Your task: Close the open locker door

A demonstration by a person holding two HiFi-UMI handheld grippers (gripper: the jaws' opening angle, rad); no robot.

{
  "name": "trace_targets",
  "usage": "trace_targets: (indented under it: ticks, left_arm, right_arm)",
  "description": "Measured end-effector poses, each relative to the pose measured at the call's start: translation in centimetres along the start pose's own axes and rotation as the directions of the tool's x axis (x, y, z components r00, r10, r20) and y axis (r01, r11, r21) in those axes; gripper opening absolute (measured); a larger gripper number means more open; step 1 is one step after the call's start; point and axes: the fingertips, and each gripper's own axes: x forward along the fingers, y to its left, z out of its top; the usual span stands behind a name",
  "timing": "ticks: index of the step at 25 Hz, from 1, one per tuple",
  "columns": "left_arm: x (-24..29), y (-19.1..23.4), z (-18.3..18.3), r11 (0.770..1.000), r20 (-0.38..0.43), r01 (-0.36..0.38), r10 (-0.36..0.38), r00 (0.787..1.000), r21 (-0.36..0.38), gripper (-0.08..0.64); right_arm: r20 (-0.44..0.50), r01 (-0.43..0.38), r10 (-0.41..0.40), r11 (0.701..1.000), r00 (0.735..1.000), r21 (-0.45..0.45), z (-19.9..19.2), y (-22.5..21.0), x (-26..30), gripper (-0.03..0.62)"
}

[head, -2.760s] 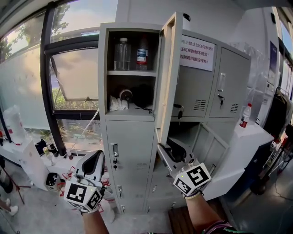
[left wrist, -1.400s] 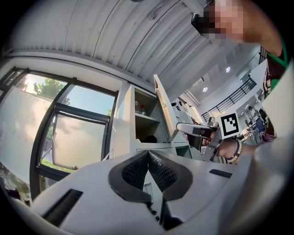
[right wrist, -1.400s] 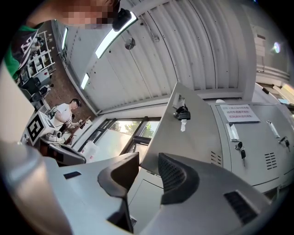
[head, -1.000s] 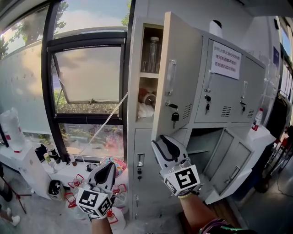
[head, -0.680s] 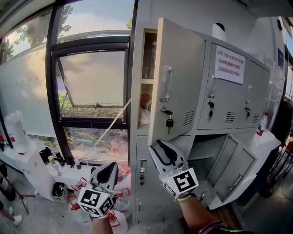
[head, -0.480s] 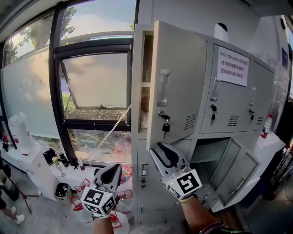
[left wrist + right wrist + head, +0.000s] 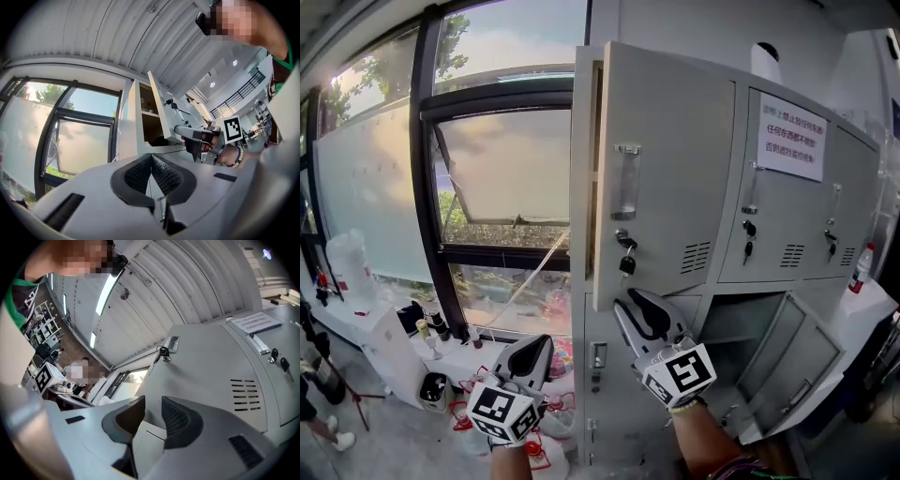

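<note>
- Grey sheet-steel locker door (image 7: 675,178), tall and upright, is the upper left one of the grey cabinet. It hangs on its right edge, and its free left edge stands a little off the frame, leaving a dark slit.
- Its clear bar handle (image 7: 626,183) and the key in the lock (image 7: 626,253) sit near that free edge, stacked along the door's long axis.
- The right gripper (image 7: 636,305) is by far the nearer one. Its tips are at the door's lower edge and point up at the panel (image 7: 211,366), which fills the right gripper view. Whether they touch it I cannot tell.
- Its jaws have just been closing and stand at a narrow gap, with nothing pinched between the pads (image 7: 176,416).
- My reading is that the coming push must go into the face near the free edge, driving it toward the frame.
- The left gripper (image 7: 536,345) hangs lower and to the left, well apart from the door. Its jaws are pressed together on nothing (image 7: 151,157).
- Nothing I can see stands in the slit.
- Beside the cabinet on the left is a dark-framed tilted window (image 7: 502,169).
- A white paper notice (image 7: 790,138) is on a closed door to the right.
- Lower right, another grey locker door (image 7: 787,361) hangs open, clear of the upper door's swing.
</note>
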Motion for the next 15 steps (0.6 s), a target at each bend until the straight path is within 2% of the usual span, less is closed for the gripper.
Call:
trace_targets:
  ticks: [4,15]
  left_arm:
    - [0.5,0.4,0.3,1.0,0.0,-0.012,0.012,1.0,0.009,0.022]
    - [2.2,0.8,-0.8,1.0,-0.002,-0.013,0.013,1.0,-0.005,0.021]
  right_arm:
    - [0.004,0.031,-0.031,0.999,1.0,0.042,-0.7,-1.8,0.3,0.097]
    - [-0.035,0.061,-0.059,0.997,0.998,0.046,-2.4,-3.8,1.2,0.098]
